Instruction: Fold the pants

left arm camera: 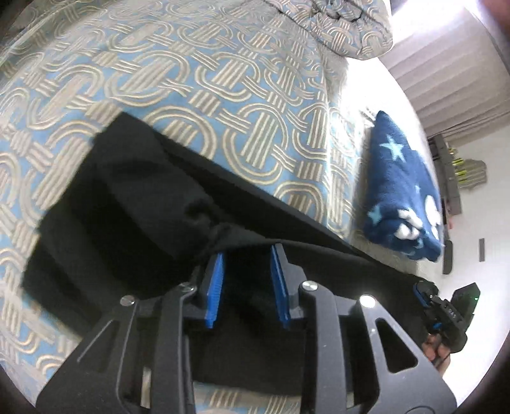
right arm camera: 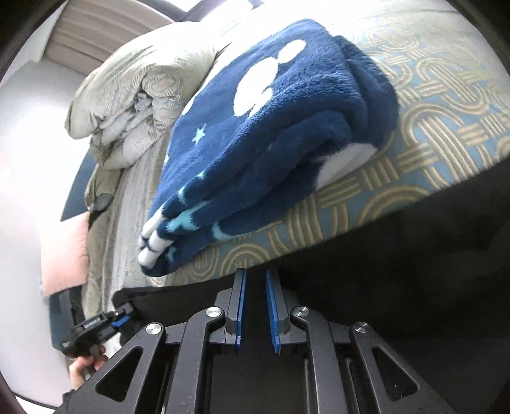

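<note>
Left wrist view: black pants [left arm camera: 134,203] lie spread on the bed cover [left arm camera: 191,79], blue with a tan interlocked-loop print. The left gripper [left arm camera: 247,254] sits low over the pants near a bunched fold, blue pads spread apart with black cloth showing in the gap; the pads do not press on it. At lower right, the right gripper [left arm camera: 425,294] reaches the pants' edge, held by a hand [left arm camera: 435,350]. White letters on its body are too small to read. A folded navy fleece blanket [left arm camera: 404,191] with pale stars lies near the bed's edge, apart from the pants. A pillow [left arm camera: 347,28] in matching print is at the top.

Right wrist view: the right gripper [right arm camera: 255,274] has a narrow gap between its pads, tips at the pants' [right arm camera: 398,270] edge; cannot tell if cloth is pinched. The navy blanket [right arm camera: 271,127] shows white blobs and stars. The pillow [right arm camera: 134,95] lies behind it. At lower left, the left gripper [right arm camera: 122,318] touches the pants; it carries a white label, unreadable.
</note>
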Demonstrator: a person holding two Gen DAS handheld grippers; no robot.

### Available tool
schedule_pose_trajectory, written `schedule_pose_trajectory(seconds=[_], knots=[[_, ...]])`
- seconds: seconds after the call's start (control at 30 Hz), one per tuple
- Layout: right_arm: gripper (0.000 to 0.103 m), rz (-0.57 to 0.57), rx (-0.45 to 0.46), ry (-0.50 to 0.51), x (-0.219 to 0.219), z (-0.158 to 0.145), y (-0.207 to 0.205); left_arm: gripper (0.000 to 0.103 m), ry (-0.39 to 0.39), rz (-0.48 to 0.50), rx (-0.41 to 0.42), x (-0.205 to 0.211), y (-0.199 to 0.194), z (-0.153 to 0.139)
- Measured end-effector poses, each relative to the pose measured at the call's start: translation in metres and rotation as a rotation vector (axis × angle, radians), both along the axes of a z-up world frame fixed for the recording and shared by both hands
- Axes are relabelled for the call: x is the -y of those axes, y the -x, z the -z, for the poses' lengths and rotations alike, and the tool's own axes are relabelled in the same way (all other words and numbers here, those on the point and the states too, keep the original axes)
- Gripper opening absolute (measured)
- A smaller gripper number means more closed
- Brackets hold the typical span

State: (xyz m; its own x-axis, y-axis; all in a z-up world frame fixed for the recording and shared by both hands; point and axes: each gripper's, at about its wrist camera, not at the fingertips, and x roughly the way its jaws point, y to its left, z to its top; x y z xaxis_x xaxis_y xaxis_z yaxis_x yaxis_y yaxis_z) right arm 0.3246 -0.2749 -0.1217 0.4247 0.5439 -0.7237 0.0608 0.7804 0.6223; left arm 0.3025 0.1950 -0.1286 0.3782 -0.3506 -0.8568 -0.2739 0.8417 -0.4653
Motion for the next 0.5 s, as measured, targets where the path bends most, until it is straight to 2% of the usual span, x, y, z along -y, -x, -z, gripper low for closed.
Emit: schedule_pose_trajectory(seconds=[0.03,0.1,0.2,0.27,0.47,0.5], knots=[[0.014,-0.003,0.012,-0.005,-0.001,-0.003,0.006,0.048,-0.012,-0.004,0.012,-0.005,0.003,-0.008],[0.018,-0.03,0.031,-0.007,-0.011,-0.012,0.016,0.058,-0.021,-0.021,0.06,-0.018,0.011,-0.02],[0.018,-0.099,0.045,-0.015,-0.037,-0.021,0.03,0.058,-0.061,-0.059,0.081,-0.044,0.027,-0.023],[0.018,-0.168,0.073,-0.001,-0.065,-0.029,0.039,0.054,-0.082,-0.084,0.079,-0.057,0.037,-0.019],[0.018,-0.423,0.178,0.077,-0.193,-0.047,0.048,0.052,-0.089,-0.115,0.085,-0.08,0.062,-0.001],[0.018,-0.454,0.188,0.074,-0.212,-0.048,0.046,0.052,-0.069,-0.121,0.089,-0.081,0.064,0.004]])
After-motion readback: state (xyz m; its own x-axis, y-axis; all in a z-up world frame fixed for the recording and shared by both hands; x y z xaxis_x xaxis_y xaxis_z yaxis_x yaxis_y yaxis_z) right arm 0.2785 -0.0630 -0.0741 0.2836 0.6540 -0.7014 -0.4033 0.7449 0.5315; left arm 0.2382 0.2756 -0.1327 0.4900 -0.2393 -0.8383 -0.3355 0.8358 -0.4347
